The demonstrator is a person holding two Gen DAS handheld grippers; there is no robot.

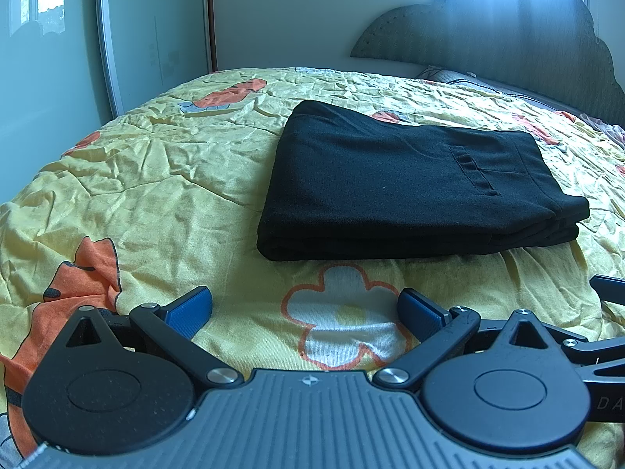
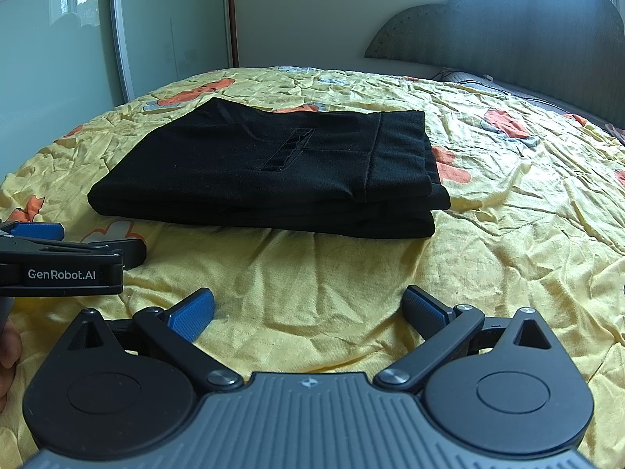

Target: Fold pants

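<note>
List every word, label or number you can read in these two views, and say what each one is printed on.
"GenRobot.AI": white print on the black side of the left gripper, seen at the left edge of the right wrist view.
"DA": pale letters, cut off by the frame edge, on the black arm of the right gripper in the left wrist view.
Nothing readable on the black pants or the yellow bedsheet.

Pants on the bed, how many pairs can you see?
1. The black pants lie folded in a flat stack on the yellow bedspread, ahead of both open grippers, touching neither. The right wrist view shows the same pair. None seems hidden.
</note>
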